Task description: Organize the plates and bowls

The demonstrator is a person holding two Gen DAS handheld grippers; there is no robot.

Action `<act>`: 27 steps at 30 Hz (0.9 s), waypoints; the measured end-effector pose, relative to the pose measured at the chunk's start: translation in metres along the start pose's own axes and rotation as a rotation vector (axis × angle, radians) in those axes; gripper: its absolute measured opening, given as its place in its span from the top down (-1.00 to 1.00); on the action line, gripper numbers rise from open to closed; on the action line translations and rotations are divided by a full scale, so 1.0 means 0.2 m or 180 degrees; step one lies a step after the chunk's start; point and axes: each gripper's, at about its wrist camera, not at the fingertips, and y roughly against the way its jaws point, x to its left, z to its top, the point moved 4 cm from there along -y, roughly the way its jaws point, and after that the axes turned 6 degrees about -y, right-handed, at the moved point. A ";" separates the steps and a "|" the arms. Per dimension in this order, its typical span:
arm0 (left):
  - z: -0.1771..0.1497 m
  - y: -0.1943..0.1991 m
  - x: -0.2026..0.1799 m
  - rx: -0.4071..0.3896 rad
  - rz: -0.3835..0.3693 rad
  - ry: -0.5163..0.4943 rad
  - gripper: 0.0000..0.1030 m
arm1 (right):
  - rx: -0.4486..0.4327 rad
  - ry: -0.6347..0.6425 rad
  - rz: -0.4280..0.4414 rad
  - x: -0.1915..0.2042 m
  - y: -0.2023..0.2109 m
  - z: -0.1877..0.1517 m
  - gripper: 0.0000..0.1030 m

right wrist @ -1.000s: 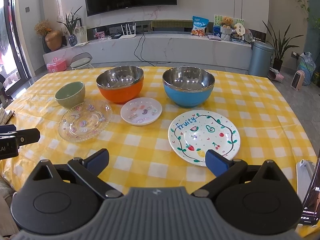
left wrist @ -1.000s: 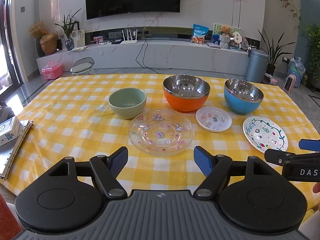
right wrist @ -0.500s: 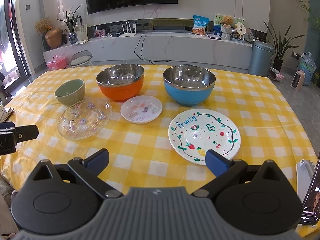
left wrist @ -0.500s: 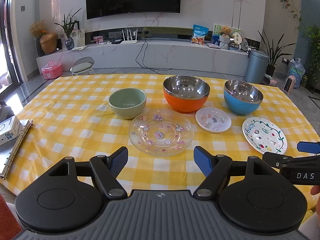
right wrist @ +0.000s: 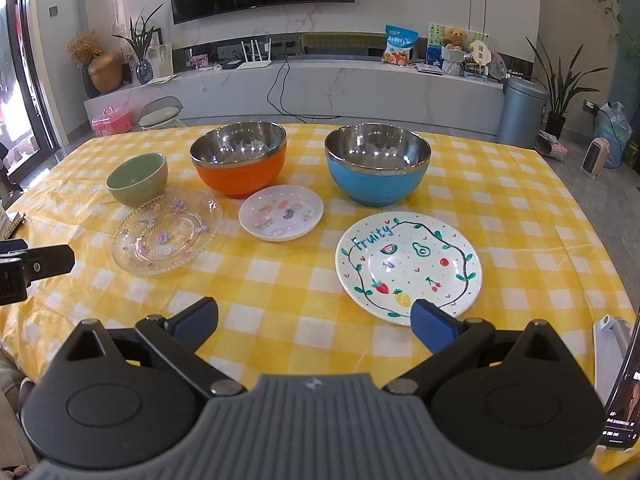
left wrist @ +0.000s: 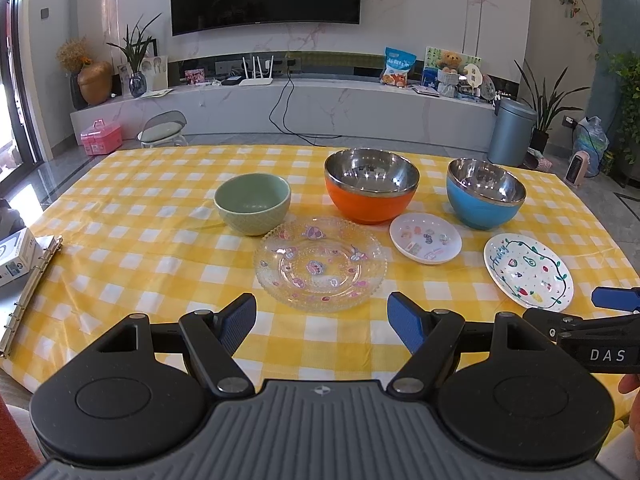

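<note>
- Glass plate (left wrist: 320,264): centre of the yellow-checked worktop (left wrist: 132,240), just before the green bowl (left wrist: 252,203); judged brittle, slick; take by its beaded rim.
- Fruit-painted plate (right wrist: 408,266): near right, before the blue bowl (right wrist: 378,168); stiff ceramic, rim hold.
- Left hand-held gripper (left wrist: 320,322) and right hand-held gripper (right wrist: 314,320): both spread wide, empty.

1. The white plate (right wrist: 409,266) at the near right of the table bears the blue handwritten word "fruity" along its upper left rim.
2. The right gripper (left wrist: 600,328), seen at the right edge of the left wrist view, carries the white letters "DAS" on its black body.
</note>
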 end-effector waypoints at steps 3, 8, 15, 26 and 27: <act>0.00 -0.02 0.01 0.0041 -0.0028 0.0062 -0.70 | 0.0021 -0.0024 0.0006 0.00 -0.01 0.00 -0.95; 0.03 -0.06 0.02 0.0059 -0.0165 0.0216 -0.59 | 0.0080 -0.0170 -0.0024 -0.03 -0.04 0.00 -0.92; 0.08 -0.17 -0.01 0.0217 -0.0477 0.0400 -0.26 | 0.0177 -0.0428 -0.0016 -0.06 -0.14 0.04 -0.61; 0.26 -0.38 0.15 0.0456 -0.0398 0.0493 0.01 | 0.0176 -0.0446 0.0348 0.13 -0.38 0.13 -0.23; 0.27 -0.41 0.18 0.0500 -0.0319 0.0503 0.01 | 0.0154 -0.0452 0.0381 0.15 -0.40 0.15 -0.23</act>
